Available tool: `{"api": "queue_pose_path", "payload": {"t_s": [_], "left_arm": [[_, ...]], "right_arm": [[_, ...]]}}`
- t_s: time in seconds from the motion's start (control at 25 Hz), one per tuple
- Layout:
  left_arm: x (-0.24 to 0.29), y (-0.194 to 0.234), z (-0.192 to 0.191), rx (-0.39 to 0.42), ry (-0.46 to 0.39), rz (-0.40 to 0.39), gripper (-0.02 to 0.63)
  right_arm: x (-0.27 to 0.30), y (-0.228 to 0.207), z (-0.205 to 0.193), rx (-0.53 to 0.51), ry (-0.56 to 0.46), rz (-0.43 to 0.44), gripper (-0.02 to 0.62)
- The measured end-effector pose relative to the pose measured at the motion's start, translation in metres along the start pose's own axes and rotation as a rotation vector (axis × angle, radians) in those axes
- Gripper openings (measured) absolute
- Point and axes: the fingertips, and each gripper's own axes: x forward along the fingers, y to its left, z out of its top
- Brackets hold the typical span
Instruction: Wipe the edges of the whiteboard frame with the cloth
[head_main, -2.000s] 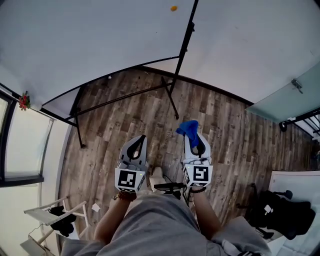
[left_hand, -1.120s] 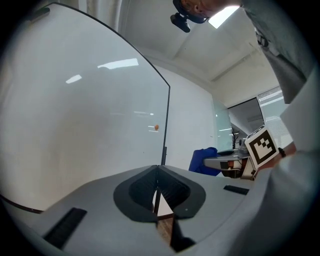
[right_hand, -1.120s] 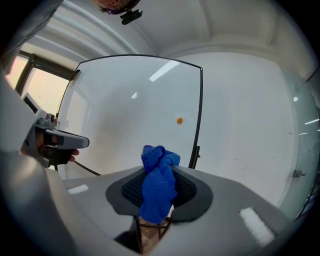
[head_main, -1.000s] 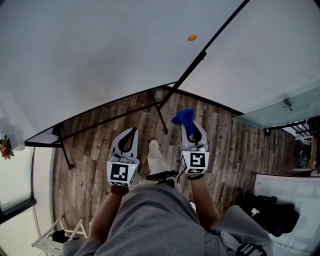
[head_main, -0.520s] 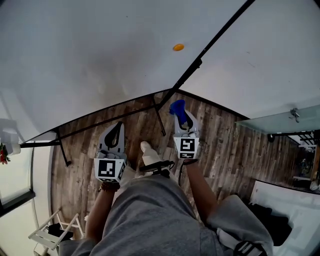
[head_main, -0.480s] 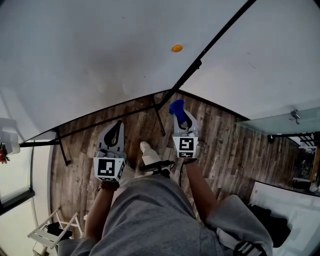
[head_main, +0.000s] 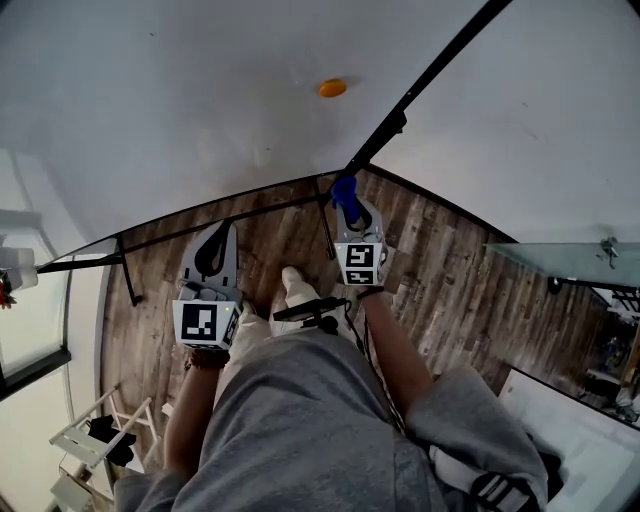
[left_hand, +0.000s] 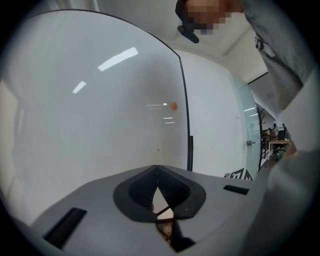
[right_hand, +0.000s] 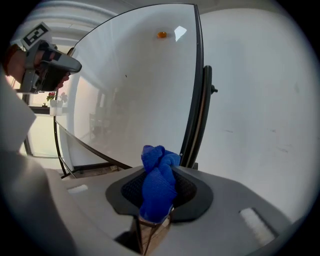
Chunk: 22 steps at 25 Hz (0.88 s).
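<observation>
Position: the person stands facing the whiteboard (head_main: 180, 110), which is carried on a black stand (head_main: 325, 225) over a wooden floor (head_main: 440, 270).

Right tongs (head_main: 347, 200): clenched on the blue cloth (right_hand: 157, 187). The cloth is bunched into a wad that stands out past the tips. It sits at the lower right corner of the whiteboard frame (head_main: 440, 64), just beside the black right-hand edge. No view settles whether it touches the frame.

Left tongs (left_hand: 157, 175): jaws closed together with nothing between them. They are held low in front of the board's bottom edge, apart from it, and they steady nothing.

Task status, as a judgement: wiping of the right edge is about to start from the bottom corner.

Risks:
- The cloth is pinched by a narrow fold. Drag along the frame could pull it out of the jaws.
- If the wad folds back, the hard tips could scrape the frame or the board face.
- The board stands unbraced. Sideways pressure at the corner could shift or swing it.
- A stand leg lies close to the person's shoe (head_main: 295, 290). A step along the board could catch it.
- The orange dot (head_main: 332, 87) on the board lies well apart from the edge and is unlikely to be disturbed.

Containers: none seen in any view.
</observation>
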Motion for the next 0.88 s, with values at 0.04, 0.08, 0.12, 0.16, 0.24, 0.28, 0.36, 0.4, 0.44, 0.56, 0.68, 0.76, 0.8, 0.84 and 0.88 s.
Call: {"api": "queue_pose_path", "payload": {"t_s": [0.04, 0.08, 0.12, 0.16, 0.24, 0.28, 0.36, 0.4, 0.44, 0.56, 0.68, 0.76, 0.8, 0.84, 0.88], "left_arm": [[0.001, 0.001, 0.0, -0.001, -0.005, 0.01, 0.009], [0.002, 0.002, -0.002, -0.001, -0.004, 0.02, 0.009], [0.003, 0.005, -0.003, 0.0, 0.001, 0.032, 0.009], [0.004, 0.007, -0.004, 0.002, 0.005, 0.043, 0.009], [0.006, 0.011, -0.005, 0.006, 0.008, 0.065, 0.009], [0.007, 0.013, -0.005, 0.007, 0.008, 0.073, 0.009], [0.006, 0.017, -0.007, 0.005, 0.014, 0.089, 0.009], [0.006, 0.019, -0.008, 0.003, 0.02, 0.098, 0.009], [0.006, 0.022, -0.009, 0.001, 0.024, 0.108, 0.009], [0.005, 0.031, -0.009, -0.004, 0.02, 0.136, 0.009], [0.005, 0.037, -0.007, -0.003, 0.013, 0.152, 0.009], [0.005, 0.041, -0.009, -0.004, 0.009, 0.16, 0.009], [0.005, 0.043, -0.01, -0.006, 0.009, 0.165, 0.009], [0.004, 0.045, -0.01, -0.01, 0.009, 0.167, 0.009], [0.004, 0.045, -0.01, -0.013, 0.009, 0.168, 0.009]], "right_arm": [[0.007, -0.002, -0.005, 0.001, 0.007, 0.006, 0.11], [0.014, -0.004, -0.01, 0.001, 0.015, 0.012, 0.11], [0.021, -0.004, -0.017, 0.002, 0.025, 0.02, 0.11], [0.029, -0.004, -0.025, 0.002, 0.037, 0.029, 0.11], [0.044, -0.005, -0.039, -0.003, 0.063, 0.044, 0.11], [0.05, -0.006, -0.045, -0.004, 0.075, 0.046, 0.11], [0.062, -0.01, -0.051, -0.001, 0.093, 0.043, 0.11], [0.068, -0.012, -0.051, 0.0, 0.098, 0.044, 0.11], [0.073, -0.012, -0.05, -0.002, 0.101, 0.048, 0.11], [0.083, -0.009, -0.049, -0.009, 0.107, 0.066, 0.109], [0.086, -0.011, -0.049, -0.006, 0.103, 0.066, 0.109], [0.09, -0.012, -0.05, -0.016, 0.105, 0.064, 0.109], [0.091, -0.012, -0.051, -0.021, 0.108, 0.066, 0.107], [0.092, -0.012, -0.051, -0.024, 0.112, 0.068, 0.107], [0.092, -0.011, -0.052, -0.026, 0.116, 0.071, 0.107]]}}
